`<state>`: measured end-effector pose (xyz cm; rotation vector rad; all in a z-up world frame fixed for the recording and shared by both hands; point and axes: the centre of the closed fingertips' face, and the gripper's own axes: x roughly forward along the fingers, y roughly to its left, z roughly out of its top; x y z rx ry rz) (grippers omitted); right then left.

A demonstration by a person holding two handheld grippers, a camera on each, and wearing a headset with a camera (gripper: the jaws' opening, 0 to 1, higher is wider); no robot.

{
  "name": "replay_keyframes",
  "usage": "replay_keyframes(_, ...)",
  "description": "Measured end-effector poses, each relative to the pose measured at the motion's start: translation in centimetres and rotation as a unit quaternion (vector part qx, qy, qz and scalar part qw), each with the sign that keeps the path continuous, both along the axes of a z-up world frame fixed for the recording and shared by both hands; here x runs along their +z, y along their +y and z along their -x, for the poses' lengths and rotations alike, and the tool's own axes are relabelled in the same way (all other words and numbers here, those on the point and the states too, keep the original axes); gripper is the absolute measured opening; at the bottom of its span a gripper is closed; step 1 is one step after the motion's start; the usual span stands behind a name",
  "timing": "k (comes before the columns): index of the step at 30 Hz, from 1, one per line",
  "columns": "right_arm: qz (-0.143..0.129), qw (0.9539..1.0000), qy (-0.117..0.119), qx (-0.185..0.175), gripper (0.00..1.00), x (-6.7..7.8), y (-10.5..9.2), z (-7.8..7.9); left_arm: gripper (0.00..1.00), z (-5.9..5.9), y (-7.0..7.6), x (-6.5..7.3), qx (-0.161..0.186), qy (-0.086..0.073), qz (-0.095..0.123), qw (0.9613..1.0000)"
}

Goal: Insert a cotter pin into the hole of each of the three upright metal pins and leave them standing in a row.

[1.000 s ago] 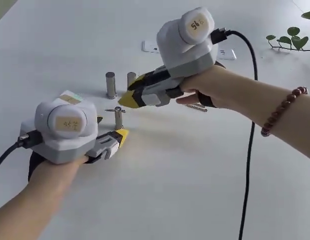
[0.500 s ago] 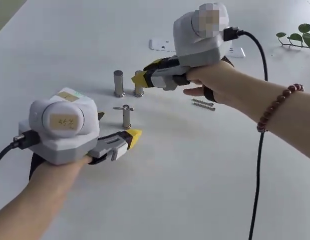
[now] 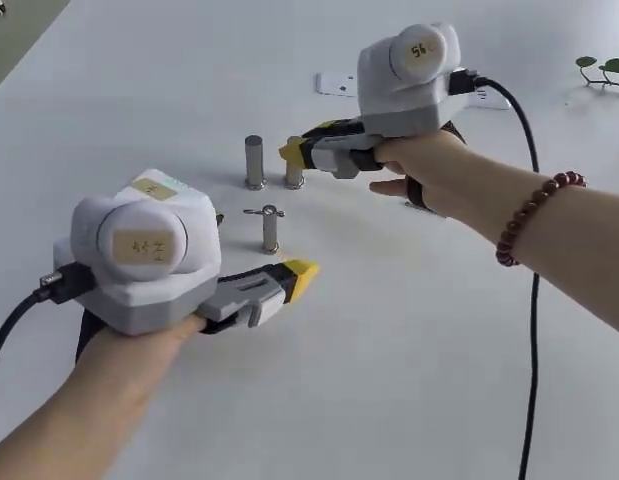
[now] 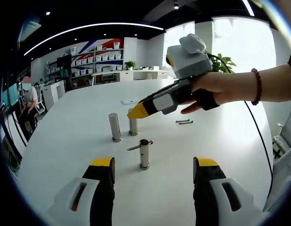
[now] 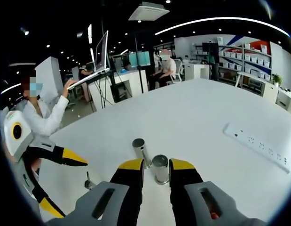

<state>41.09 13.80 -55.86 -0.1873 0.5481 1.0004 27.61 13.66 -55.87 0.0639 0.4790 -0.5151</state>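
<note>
**Change:** the right tongs [image 3: 292, 153] have left the near pin and closed in on the far right one.

**Item 1:** far right upright metal pin, plain grey cylinder [image 5: 160, 169]. It stands on the white worktop [image 3: 409, 330] with its long axis vertical, directly between the right jaws. They flank it narrowly, and whether they actually pinch it cannot be told. No cotter pin shows in it.

**Item 2:** far left upright metal pin [image 3: 254, 162], just beside item 1, also unfitted.

**Item 3:** near upright metal pin [image 3: 270, 228], with a thin metal cotter pin [image 3: 261, 211] already lying crosswise through its top. It stands apart from the other two, on the near side.

**Item 4:** left tongs [image 4: 154, 164], jaws spread wide and empty, pointing at item 3 from the near side.

**Item 5:** spare cotter pins [image 4: 183, 122], flat on the worktop beyond the right hand [image 3: 414, 165], well apart from the left tongs.

**Judgement:** items 1 and 2 remain to be fitted. The right hand is nearer the spares but is busy at item 1.
</note>
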Motion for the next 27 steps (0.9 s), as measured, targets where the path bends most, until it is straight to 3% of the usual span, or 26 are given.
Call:
replay_keyframes(8,0.007,0.9999,-0.007,-0.005,0.12,-0.34,0.02,0.12,0.71,0.06,0.21,0.42,0.009,-0.001,0.004,1.0000)
replay_keyframes(19,-0.006,0.9998,-0.011,-0.014,0.09,-0.51,0.01,0.06,0.68,0.22,0.37,0.18,0.005,0.002,-0.005,1.0000)
replay_keyframes(27,0.014,0.9994,-0.028,-0.015,0.08,-0.40,0.01,-0.19,0.68,0.16,0.53,0.25,0.008,0.000,-0.005,1.0000)
